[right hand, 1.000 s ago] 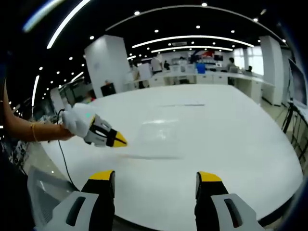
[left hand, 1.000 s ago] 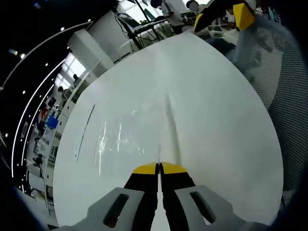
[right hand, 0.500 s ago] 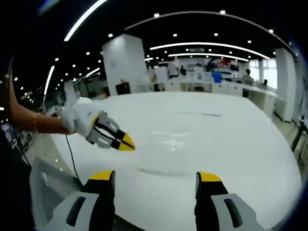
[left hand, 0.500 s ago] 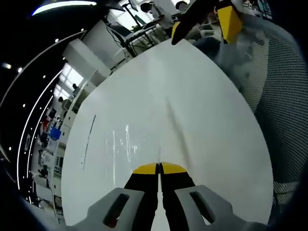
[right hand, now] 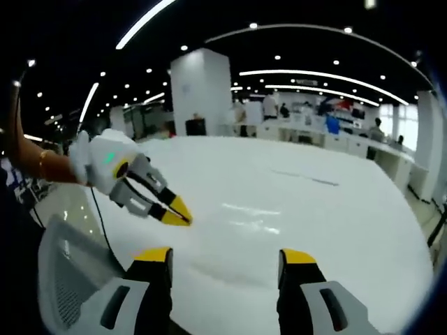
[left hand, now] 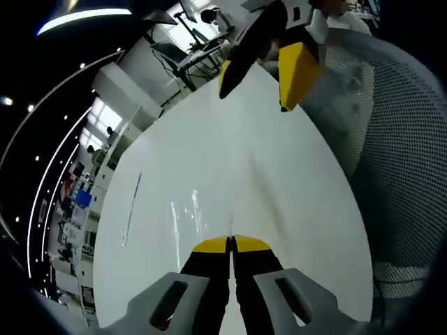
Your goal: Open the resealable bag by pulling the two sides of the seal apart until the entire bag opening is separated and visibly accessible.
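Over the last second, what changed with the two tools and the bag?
The right tool, jaws open, has drawn closer to the left tool, as both views show. The left tool stayed shut at the edge of the clear bag, which lies flat on the white table.

A smooth, white, faintly glossy worktop (left hand: 230,160) is shown. The bag (right hand: 251,218) appears to be clear, shiny plastic film. Each claw (left hand: 231,244) is tipped in matt yellow, on grey moulded plastic. The chair back (left hand: 398,153) is woven mesh.
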`<state>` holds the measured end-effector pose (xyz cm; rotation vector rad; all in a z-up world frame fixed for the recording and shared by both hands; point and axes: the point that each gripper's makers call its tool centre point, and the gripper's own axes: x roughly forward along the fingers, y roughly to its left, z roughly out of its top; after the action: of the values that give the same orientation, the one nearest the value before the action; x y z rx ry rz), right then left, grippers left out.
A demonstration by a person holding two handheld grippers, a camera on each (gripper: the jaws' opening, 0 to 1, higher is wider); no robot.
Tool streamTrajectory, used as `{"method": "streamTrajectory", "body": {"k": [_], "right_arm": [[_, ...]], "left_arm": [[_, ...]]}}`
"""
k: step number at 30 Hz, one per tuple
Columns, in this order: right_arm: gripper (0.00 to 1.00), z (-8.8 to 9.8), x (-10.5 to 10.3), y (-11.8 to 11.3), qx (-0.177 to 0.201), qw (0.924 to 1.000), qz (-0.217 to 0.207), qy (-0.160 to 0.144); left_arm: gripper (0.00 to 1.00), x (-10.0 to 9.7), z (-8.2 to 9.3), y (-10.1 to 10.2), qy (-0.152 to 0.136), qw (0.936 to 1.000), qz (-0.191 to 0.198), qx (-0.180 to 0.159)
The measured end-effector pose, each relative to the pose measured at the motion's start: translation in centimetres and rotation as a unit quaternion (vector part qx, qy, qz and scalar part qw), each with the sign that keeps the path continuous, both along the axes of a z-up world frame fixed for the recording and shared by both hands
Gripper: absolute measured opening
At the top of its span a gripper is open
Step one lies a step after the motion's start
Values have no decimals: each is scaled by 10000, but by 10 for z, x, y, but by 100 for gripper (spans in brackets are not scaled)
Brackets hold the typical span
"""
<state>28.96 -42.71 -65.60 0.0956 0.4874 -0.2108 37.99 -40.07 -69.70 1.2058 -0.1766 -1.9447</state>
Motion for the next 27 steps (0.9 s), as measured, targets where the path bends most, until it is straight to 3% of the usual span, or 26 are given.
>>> {"method": "streamTrajectory", "body": {"k": [7, 11, 18, 20, 27], "right_arm": [[55, -5, 4, 7, -313, 9980, 491, 234], [52, -6, 5, 7, -810, 9927, 764, 463], [47, -9, 13, 19, -812, 9905, 1006, 473], [47, -6, 18, 21, -501, 9946, 860, 280], [39, -12, 26, 32, -722, 9880, 1294, 446]], "left_arm": [[0, -9, 8, 11, 18, 10000, -88, -6], [0, -16, 10, 15, 31, 9999, -106, -56], [0, -27, 10, 20, -82, 9997, -244, -45], [0, -29, 9, 22, -108, 9995, -281, -24], [0, -38, 11, 29, -181, 9990, -407, 13]]}}
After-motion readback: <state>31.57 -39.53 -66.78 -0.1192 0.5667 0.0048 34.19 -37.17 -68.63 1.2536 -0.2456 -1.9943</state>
